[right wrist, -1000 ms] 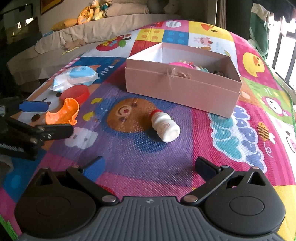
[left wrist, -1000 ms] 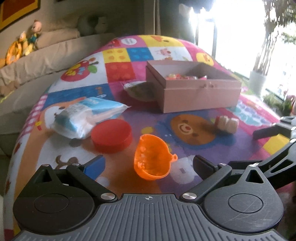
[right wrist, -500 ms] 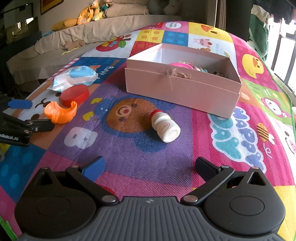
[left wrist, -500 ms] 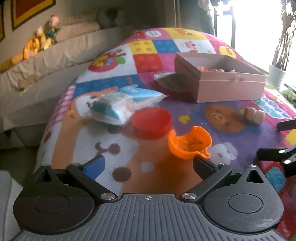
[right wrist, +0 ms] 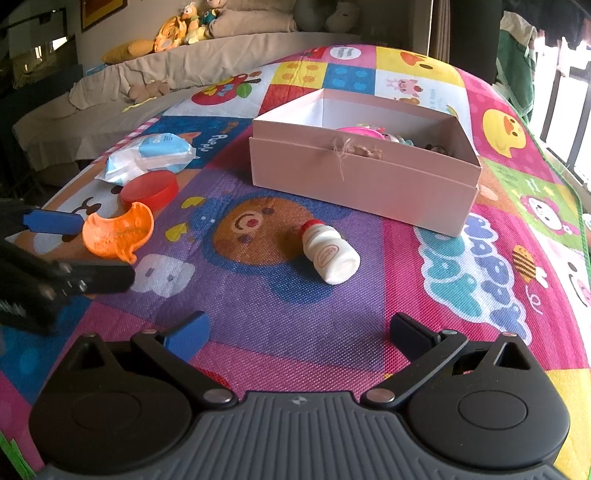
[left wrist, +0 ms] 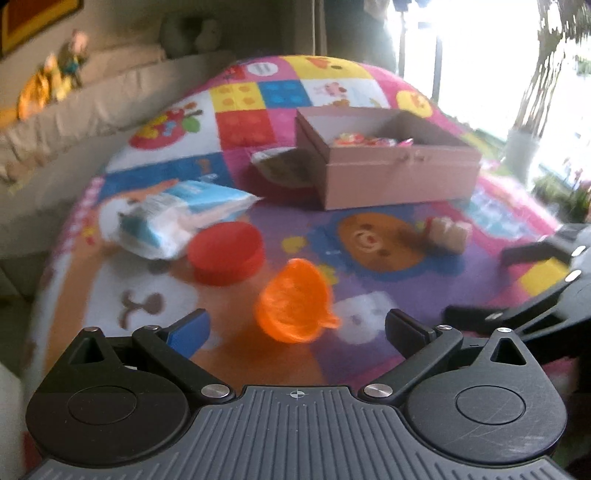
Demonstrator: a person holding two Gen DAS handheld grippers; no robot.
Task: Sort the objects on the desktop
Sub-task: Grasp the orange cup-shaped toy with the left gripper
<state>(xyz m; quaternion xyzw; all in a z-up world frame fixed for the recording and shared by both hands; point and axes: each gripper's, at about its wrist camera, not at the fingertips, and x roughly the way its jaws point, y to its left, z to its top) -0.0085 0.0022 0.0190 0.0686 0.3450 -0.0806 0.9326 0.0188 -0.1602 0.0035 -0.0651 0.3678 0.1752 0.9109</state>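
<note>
An orange plastic shell (left wrist: pixel 295 306) (right wrist: pixel 118 230) lies hollow side up on the play mat, between the spread fingers of my open left gripper (left wrist: pixel 297 332) (right wrist: pixel 107 249). The blue finger (right wrist: pixel 51 221) is right beside its rim. A red round lid (left wrist: pixel 225 253) (right wrist: pixel 149 188) and a white-blue packet (left wrist: pixel 177 218) (right wrist: pixel 151 155) sit just beyond it. A small white bottle with a red cap (right wrist: pixel 328 253) (left wrist: pixel 447 234) lies on its side ahead of my open, empty right gripper (right wrist: pixel 299 332) (left wrist: pixel 476 284). The pink box (right wrist: pixel 362 184) (left wrist: pixel 399 181) holds several small items.
A brownish packet (left wrist: pixel 280 166) lies against the box's left side. The colourful mat (right wrist: pixel 480 258) drops off at its left and right edges. A beige sofa with plush toys (right wrist: pixel 184 26) runs behind, and a railing (right wrist: pixel 565 92) stands at the right.
My left gripper has swung back right and forward, so the orange shell now sits between its fingers instead of by the right one. The shell has tipped hollow side up. The right gripper stays put.
</note>
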